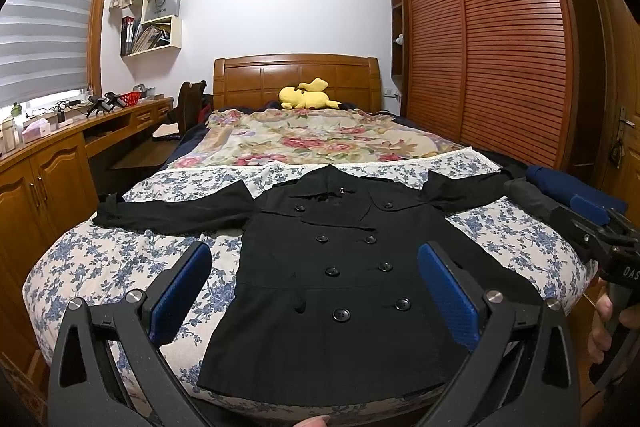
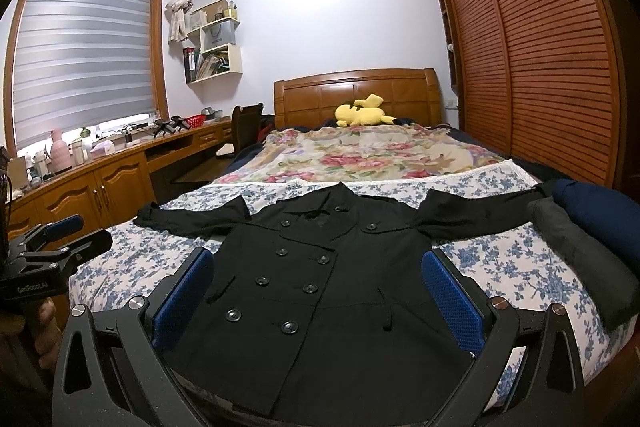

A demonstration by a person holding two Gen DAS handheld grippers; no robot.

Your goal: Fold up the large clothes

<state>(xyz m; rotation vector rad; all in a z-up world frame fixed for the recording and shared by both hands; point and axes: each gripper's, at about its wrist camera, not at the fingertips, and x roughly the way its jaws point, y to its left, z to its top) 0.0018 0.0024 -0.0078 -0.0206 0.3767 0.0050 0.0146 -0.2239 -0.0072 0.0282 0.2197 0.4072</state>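
Note:
A black double-breasted coat lies flat and face up on the foot of the bed, both sleeves spread out to the sides. My left gripper hovers open above the coat's lower half, nothing between its blue pads. My right gripper is also open over the coat's hem area, holding nothing. In the left wrist view the right gripper shows at the right edge. The left gripper appears at the left edge of the right wrist view.
The bed carries a blue floral sheet and a rose-patterned blanket. Folded dark grey and navy clothes lie at the bed's right edge. A yellow plush rests by the headboard. Wooden desk left, slatted wardrobe right.

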